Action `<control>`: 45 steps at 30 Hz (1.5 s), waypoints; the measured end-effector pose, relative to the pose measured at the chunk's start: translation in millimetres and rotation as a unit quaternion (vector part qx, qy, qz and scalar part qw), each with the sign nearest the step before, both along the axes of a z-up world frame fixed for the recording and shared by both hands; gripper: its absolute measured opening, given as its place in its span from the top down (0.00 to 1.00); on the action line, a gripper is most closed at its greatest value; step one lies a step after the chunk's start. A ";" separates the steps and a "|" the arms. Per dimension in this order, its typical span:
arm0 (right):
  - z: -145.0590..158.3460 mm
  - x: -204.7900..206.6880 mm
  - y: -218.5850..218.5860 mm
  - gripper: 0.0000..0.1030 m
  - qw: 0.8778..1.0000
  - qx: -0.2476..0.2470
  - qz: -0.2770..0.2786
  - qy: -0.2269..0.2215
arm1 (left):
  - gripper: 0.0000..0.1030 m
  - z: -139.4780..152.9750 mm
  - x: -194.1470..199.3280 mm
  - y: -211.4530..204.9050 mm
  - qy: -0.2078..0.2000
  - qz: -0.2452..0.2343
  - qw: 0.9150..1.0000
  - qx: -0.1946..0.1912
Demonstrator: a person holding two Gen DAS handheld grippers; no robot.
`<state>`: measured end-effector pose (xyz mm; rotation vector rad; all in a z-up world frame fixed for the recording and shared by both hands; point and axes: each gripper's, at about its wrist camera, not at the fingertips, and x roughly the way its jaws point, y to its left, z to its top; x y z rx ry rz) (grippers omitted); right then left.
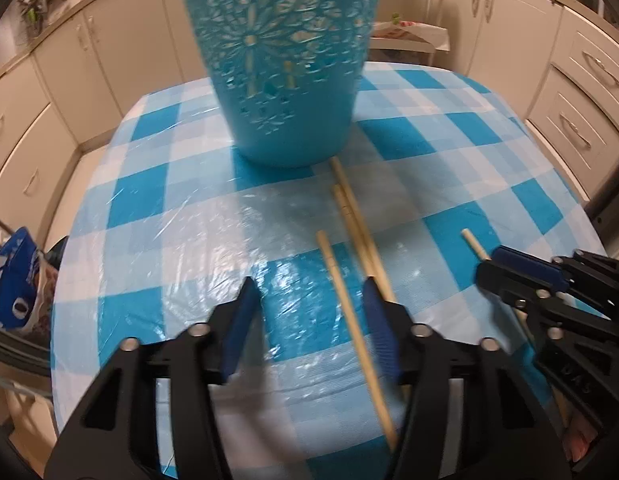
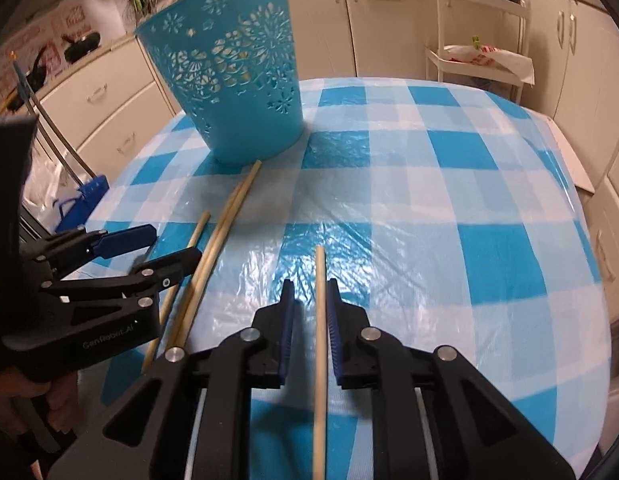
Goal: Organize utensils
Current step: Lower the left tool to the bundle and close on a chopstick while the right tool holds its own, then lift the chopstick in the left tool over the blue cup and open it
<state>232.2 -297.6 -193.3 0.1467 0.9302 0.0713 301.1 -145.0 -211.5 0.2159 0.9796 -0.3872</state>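
A blue perforated basket [image 1: 285, 60] stands upright on the checked table; it also shows in the right wrist view [image 2: 233, 72]. Several wooden chopsticks lie on the cloth. My left gripper [image 1: 309, 292] is open, with one chopstick [image 1: 349, 320] lying between its fingers and a pair of chopsticks [image 1: 359, 232] under its right finger. My right gripper [image 2: 310, 292] is open with a narrow gap, straddling a single chopstick [image 2: 320, 340] that lies on the table. The right gripper shows at the right in the left wrist view [image 1: 509, 268]; the left gripper shows at the left in the right wrist view [image 2: 161, 246].
The blue and white checked tablecloth [image 2: 449, 208] is covered in clear plastic. Cream kitchen cabinets [image 1: 89, 52] surround the table. A white shelf trolley [image 2: 477, 52] stands behind the table. A blue bag [image 1: 17, 280] sits on the floor at left.
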 end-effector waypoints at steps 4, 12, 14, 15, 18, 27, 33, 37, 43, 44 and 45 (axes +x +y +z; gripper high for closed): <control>-0.4 0.1 -8.8 0.94 1.000 0.015 -0.006 0.007 | 0.91 1.1 -0.8 -8.7 0.004 -0.035 0.999 -0.011; 1.5 -2.5 -10.2 0.94 1.000 0.003 0.001 0.014 | 0.94 2.3 5.9 -4.5 0.039 -0.052 0.998 -0.021; 1.0 -4.1 -5.2 0.94 1.000 -0.017 0.010 0.009 | 0.94 2.0 4.2 -6.6 0.034 -0.058 0.998 -0.009; 0.9 -4.8 -3.3 0.94 1.000 -0.026 0.013 0.006 | 0.94 1.9 3.2 -8.6 0.029 -0.061 0.998 -0.002; 1.2 -5.4 -6.3 0.94 1.000 -0.011 0.001 0.005 | 0.94 1.9 2.1 -11.3 0.024 -0.061 0.998 0.004; -0.2 -9.6 -15.0 0.94 1.000 0.023 -0.014 -0.005 | 0.95 2.6 -8.2 -6.3 0.006 -0.050 0.999 0.000; -1.3 -10.5 -15.3 0.94 0.999 0.028 -0.017 -0.008 | 0.95 17.1 -16.5 -1.0 -0.027 -0.044 0.999 -0.012; -2.0 -11.5 -16.6 0.94 0.999 0.034 -0.019 -0.010 | 0.95 32.1 -21.2 2.6 -0.051 -0.043 0.997 -0.023; -2.5 -13.8 -21.0 0.94 0.999 0.049 -0.021 -0.012 | 0.95 64.4 -26.5 16.6 -0.084 -0.044 0.993 -0.076; -2.7 -14.0 -22.0 0.94 0.998 0.052 -0.021 -0.013 | 0.95 74.8 -26.3 23.3 -0.092 -0.042 0.990 -0.100; -3.0 -14.4 -23.5 0.94 0.998 0.058 -0.022 -0.013 | 0.95 84.2 -24.9 29.6 -0.097 -0.040 0.987 -0.121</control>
